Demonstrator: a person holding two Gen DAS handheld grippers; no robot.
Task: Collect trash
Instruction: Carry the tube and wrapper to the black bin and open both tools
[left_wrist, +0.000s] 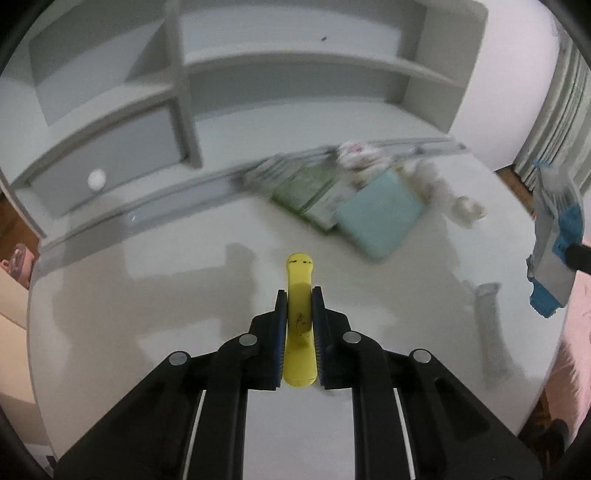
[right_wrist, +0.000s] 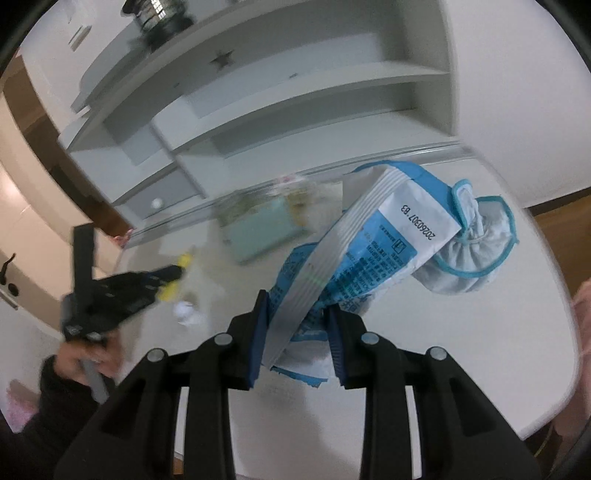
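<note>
Glossy white desk under grey-white shelving — wooden floor, pale wall.

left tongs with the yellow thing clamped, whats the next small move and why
Probably lift the left tongs a bit and carry the yellow piece off the white table. The pads already press on both its sides, so the grasp looks done. The right tongs already hold the blue-and-white wrapper in the air. No bin shows in either view, so where to carry them is unclear.
</note>
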